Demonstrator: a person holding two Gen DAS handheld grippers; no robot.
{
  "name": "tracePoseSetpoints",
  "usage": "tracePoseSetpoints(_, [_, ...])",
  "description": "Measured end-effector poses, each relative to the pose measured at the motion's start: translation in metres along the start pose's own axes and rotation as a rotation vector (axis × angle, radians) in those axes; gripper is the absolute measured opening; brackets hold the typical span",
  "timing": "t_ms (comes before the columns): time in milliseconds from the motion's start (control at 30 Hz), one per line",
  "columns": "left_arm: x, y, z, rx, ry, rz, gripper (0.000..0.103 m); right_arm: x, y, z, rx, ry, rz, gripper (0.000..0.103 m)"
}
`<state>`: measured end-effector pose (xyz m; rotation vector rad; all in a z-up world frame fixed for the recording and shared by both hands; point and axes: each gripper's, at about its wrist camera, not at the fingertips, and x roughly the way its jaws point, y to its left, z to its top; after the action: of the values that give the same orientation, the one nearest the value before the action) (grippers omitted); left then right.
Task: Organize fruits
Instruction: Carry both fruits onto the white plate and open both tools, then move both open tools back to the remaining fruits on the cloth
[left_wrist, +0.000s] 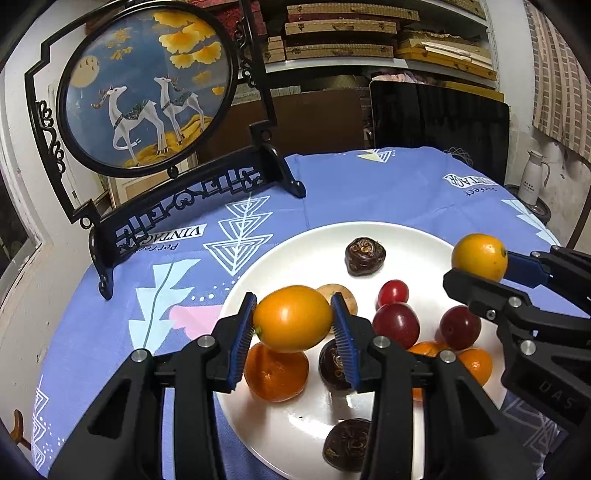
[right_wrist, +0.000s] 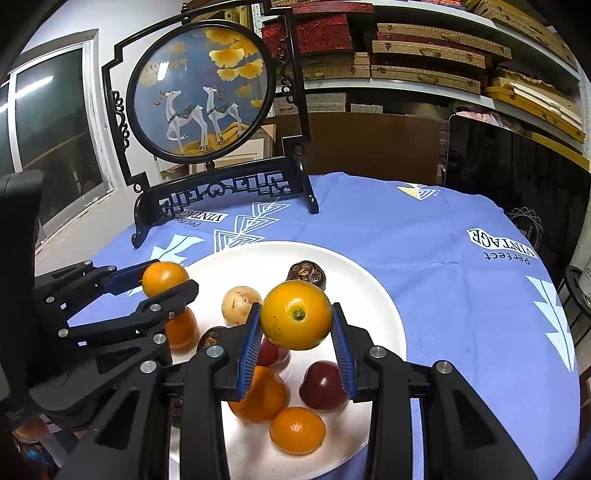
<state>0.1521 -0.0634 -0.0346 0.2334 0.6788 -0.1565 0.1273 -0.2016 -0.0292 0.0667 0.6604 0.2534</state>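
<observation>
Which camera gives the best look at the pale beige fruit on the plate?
The right wrist view: there the pale beige fruit sits almost fully visible on the white plate, with only the right gripper's finger crossing its edge. In the left wrist view, the orange fruit held by the left gripper hides most of it.

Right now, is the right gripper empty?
No: in the right wrist view the right gripper is clamped on a round orange-yellow fruit, held above the white plate.
</observation>
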Motion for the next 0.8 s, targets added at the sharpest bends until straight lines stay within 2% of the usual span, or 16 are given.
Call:
tracePoseSetpoints(133, [0.001, -0.002, 0.0, 0.003, 0.001, 0.0, 0.041, 0.003, -0.002, -0.002, 0.006, 0.0, 0.005, 0.037])
tracePoseSetpoints(200, [0.001, -0.001, 0.0, -0.003, -0.003, 0.001, 0.041, 0.002, -0.002, -0.002, 0.007, -0.013, 0.008, 0.04])
tracePoseSetpoints(267, [-0.001, 0.0, 0.0, -0.006, -0.017, 0.015, 0.051, 0.0, -0.002, -0.002, 0.011, -0.032, 0.001, 0.065])
tracePoseSetpoints(300, [-0.003, 0.0, 0.0, -0.006, -0.03, 0.03, 0.059, -0.002, -0.003, -0.002, 0.011, -0.043, -0.003, 0.065])
tracePoseSetpoints(333, [-0.005, 0.001, 0.0, -0.011, -0.039, 0.036, 0.064, -0.003, -0.002, -0.001, 0.012, -0.048, -0.001, 0.065])
tracePoseSetpoints(533, [-0.008, 0.005, 0.002, -0.023, -0.054, 0.04, 0.071, -0.005, -0.002, -0.001, 0.014, -0.06, -0.004, 0.066])
tracePoseSetpoints(800, [-0.009, 0.005, 0.002, -0.023, -0.058, 0.039, 0.073, -0.008, -0.002, -0.001, 0.015, -0.071, -0.007, 0.067])
